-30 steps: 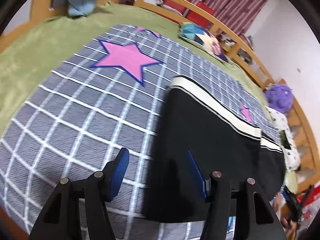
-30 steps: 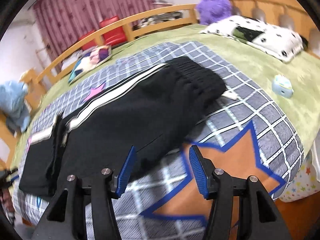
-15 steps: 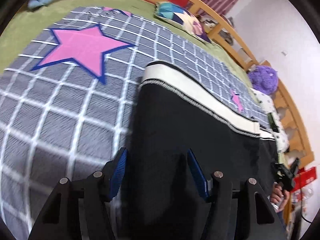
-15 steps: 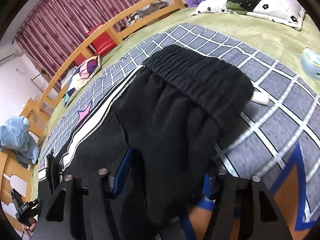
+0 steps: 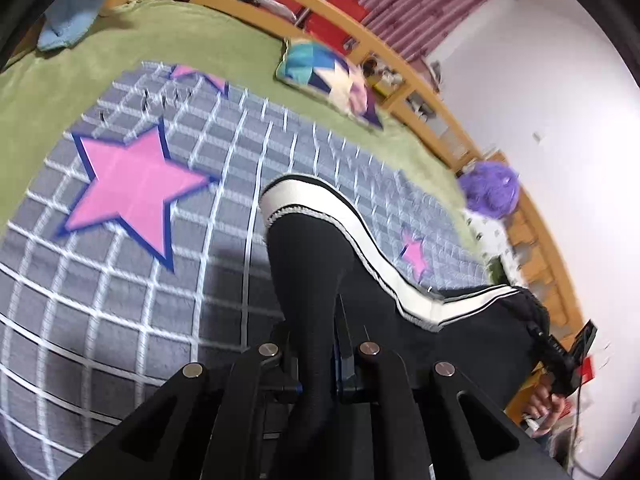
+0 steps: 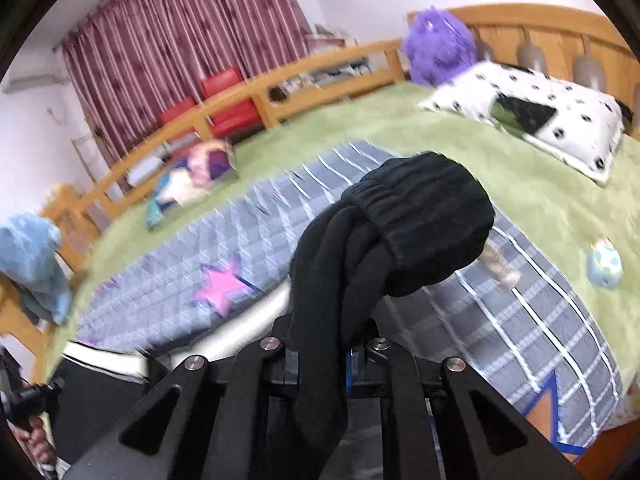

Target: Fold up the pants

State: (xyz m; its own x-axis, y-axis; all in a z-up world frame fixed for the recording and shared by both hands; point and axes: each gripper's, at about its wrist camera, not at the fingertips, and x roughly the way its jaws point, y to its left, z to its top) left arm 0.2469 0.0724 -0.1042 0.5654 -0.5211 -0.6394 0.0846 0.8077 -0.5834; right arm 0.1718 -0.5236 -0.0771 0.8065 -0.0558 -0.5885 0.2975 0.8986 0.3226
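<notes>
We are pinching the pants [image 5: 316, 280] in both grippers. The left gripper [image 5: 316, 364] is pressed together on black leg fabric at 6 o'clock in the left view; the right gripper [image 6: 320, 360] is pressed together on a bunch of fabric just below the waistband [image 6: 432, 216], also at 6 o'clock in its view. The pants are hanging lifted between the two, above the blanket [image 5: 120, 300], with the hem end and white stripe [image 5: 320, 204] rising toward 12 o'clock on the left side.

Step in hand, as we judge it: the lift-and-carry of a fold. Next move is calling for both ends to travel level, the fabric taut, then to be laid down with edges matched before release.

Farther out: pink star [image 5: 128, 188] at 9 o'clock, cushion [image 5: 324, 76] at 12, purple plush [image 5: 490, 192] at 2.

Writing: we are finding no legible brand, label or text; both views are blurring.
</notes>
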